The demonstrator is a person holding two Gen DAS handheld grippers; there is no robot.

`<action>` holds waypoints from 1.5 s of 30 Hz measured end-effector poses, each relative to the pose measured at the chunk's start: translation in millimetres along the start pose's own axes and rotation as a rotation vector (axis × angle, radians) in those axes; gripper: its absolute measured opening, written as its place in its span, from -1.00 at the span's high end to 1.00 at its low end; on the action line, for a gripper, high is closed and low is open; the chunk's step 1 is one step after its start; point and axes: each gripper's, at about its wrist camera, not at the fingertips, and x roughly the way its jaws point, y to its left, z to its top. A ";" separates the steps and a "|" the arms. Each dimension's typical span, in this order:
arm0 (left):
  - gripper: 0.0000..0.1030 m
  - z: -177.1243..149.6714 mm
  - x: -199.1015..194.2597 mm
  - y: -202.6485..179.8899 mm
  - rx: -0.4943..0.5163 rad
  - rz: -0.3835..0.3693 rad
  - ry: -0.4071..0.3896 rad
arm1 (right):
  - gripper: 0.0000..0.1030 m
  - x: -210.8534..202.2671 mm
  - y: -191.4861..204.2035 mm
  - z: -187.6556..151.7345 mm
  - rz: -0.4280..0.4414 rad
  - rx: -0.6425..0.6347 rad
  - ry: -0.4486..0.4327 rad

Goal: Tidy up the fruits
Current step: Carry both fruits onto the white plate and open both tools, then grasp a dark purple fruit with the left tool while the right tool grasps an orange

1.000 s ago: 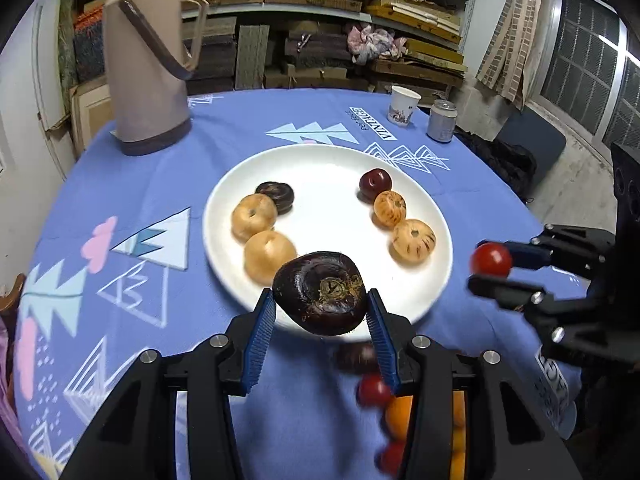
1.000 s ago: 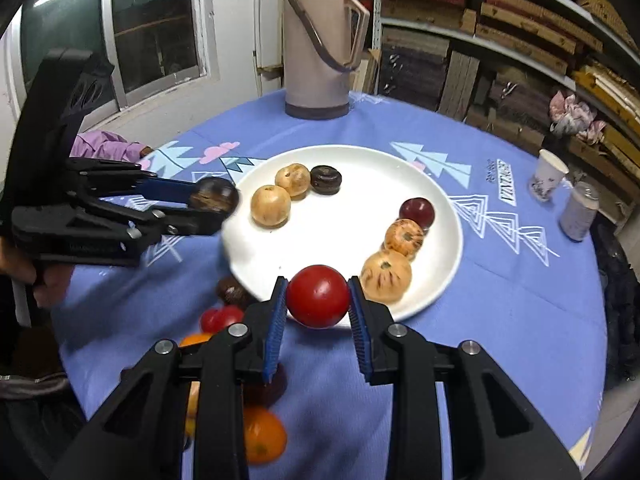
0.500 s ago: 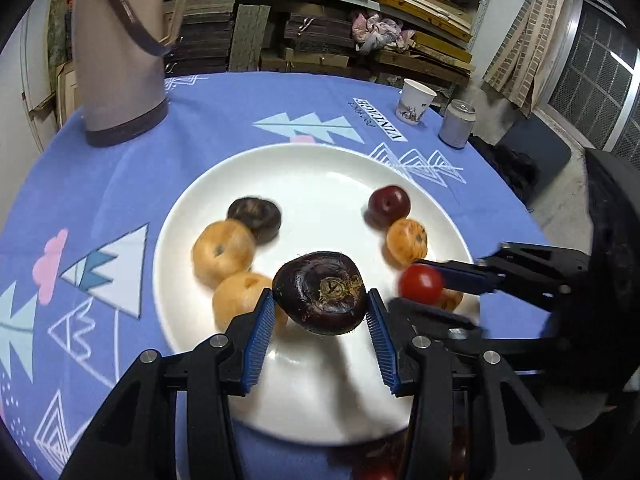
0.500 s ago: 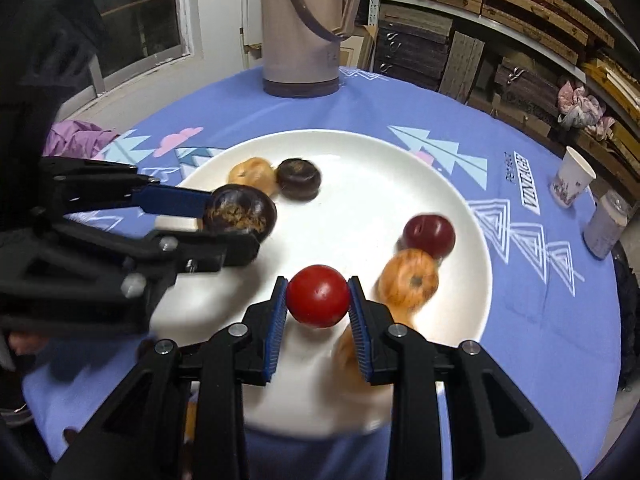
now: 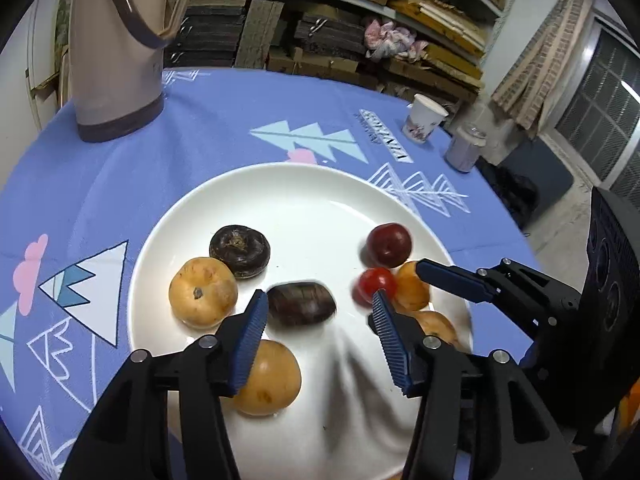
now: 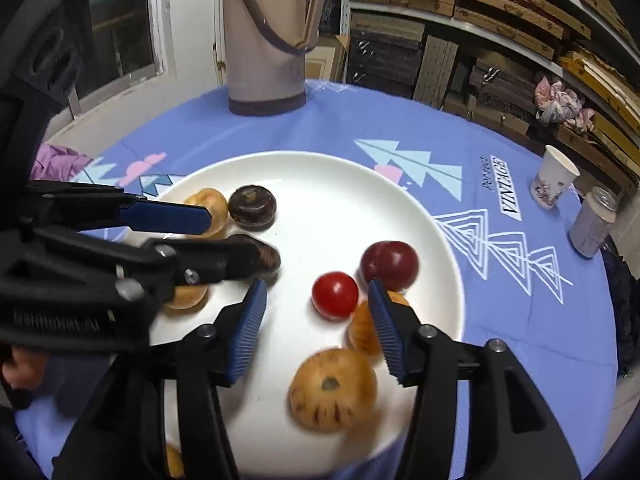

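The white plate [image 5: 304, 184] lies on a blue patterned cloth and holds several fruits. My left gripper [image 5: 320, 320] hovers low over its near part, jaws opening. A dark brown fruit [image 5: 301, 303] lies loose on the plate between the fingertips, and no pad presses on it. My right gripper [image 6: 318, 320] is also opening, and a small red tomato [image 6: 335, 295] rests free on the plate just ahead of its fingers. Beside the tomato are a dark red plum [image 6: 389, 266] and orange-tan fruits [image 6: 333, 389]. On the left side lie a dark ring-shaped fruit [image 5: 240, 251] and tan fruits [image 5: 202, 298].
A tall beige thermos jug [image 5: 116, 60] stands at the table's far left. A paper cup [image 5: 424, 122] and a can [image 5: 464, 154] sit at the far right. Shelves of stacked boards fill the back wall. More orange fruit [image 5: 630, 404] shows at the near right edge.
Both grippers moved forward over the plate and their jaws parted. The dark fruit left the left gripper and the red tomato left the right one; both now lie on the plate.
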 end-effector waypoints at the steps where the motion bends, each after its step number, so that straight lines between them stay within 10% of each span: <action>1: -0.14 -1.3 -5.0 -0.2 -0.003 -0.006 -0.008 | -0.05 -6.3 -0.7 -1.6 0.005 0.008 -0.009; 17: -0.45 -88.1 -78.8 -21.9 0.181 0.101 -0.009 | -0.39 -117.1 14.9 -105.5 0.130 0.038 -0.023; 26: -0.63 -130.2 -97.6 -1.1 0.108 0.144 0.017 | -0.39 -126.9 46.0 -144.5 0.160 -0.024 0.045; 45: -0.63 -187.0 -108.5 -27.3 0.233 0.045 0.142 | 0.13 -87.2 58.5 -148.6 0.128 -0.028 0.105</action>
